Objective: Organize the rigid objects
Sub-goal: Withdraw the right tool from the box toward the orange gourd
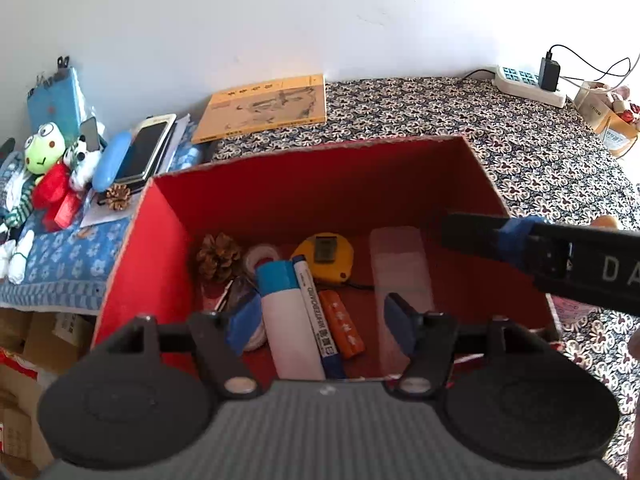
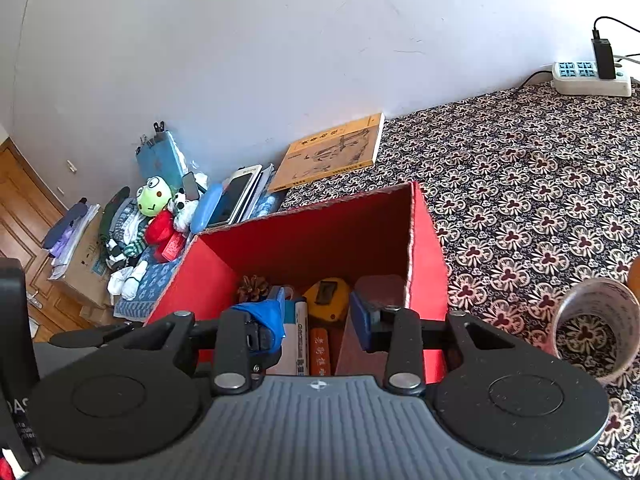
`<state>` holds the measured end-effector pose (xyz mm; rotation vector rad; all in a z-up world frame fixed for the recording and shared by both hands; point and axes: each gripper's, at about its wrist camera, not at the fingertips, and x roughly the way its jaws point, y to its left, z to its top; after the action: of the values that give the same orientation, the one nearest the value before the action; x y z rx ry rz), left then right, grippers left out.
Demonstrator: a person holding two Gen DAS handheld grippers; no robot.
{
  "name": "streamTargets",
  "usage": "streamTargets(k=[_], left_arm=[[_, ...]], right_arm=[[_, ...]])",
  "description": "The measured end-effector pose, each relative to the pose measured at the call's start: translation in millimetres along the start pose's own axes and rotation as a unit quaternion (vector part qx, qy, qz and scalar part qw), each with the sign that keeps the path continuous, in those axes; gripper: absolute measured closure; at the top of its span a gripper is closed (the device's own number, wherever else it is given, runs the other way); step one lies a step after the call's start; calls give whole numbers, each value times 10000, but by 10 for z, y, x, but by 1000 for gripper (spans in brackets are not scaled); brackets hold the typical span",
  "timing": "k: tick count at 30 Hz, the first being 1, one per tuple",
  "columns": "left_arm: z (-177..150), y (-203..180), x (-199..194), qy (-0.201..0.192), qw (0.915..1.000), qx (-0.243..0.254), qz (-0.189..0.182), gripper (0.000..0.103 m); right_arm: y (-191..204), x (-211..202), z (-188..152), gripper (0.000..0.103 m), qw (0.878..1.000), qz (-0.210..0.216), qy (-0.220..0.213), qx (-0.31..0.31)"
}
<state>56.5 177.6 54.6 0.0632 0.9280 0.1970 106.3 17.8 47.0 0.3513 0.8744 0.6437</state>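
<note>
A red cardboard box (image 1: pixel 168 248) stands open on the patterned cloth. On its floor lie a pine cone (image 1: pixel 218 256), a tape roll (image 1: pixel 260 258), a white tube with a blue cap (image 1: pixel 288 320), a whiteboard marker (image 1: pixel 316 312), an orange stick (image 1: pixel 346 330), a yellow tape measure (image 1: pixel 326 254) and a clear flat case (image 1: pixel 402 272). My left gripper (image 1: pixel 322 322) hovers open over the box's near side, holding nothing. My right gripper (image 2: pixel 316 324) is also open and empty above the box (image 2: pixel 426 248). The right gripper's body (image 1: pixel 560 256) juts in from the right of the left wrist view.
A yellow book (image 1: pixel 264 106) lies by the wall, a power strip (image 1: pixel 528 84) at the back right. Plush toys (image 1: pixel 48 168), a phone (image 1: pixel 150 152), a blue case (image 1: pixel 112 160) and a second pine cone (image 1: pixel 118 196) crowd the left. A clear cup (image 2: pixel 596 332) stands right of the box.
</note>
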Motion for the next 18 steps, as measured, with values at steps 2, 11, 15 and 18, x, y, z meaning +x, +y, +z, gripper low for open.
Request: streamTargets(k=[2,11,15,18], left_arm=[[-19,-62,-56,-26,10000,-19,29,36],[-70,-372,-305,-140,9998,-77,146,35],[-120,-555,-384,-146,9998,-42,135,35],[-164,-738,-424,-129,9998,38,112,35]], right_arm=[[-34,-76,-10,83,10000,35,-5,-15],[-214,-383,-54,83,9999,124,16,-82],[-348,-552,-88,83,10000,27,3,-80],[-472,-701,-122,83,10000,-40,-23,-54]])
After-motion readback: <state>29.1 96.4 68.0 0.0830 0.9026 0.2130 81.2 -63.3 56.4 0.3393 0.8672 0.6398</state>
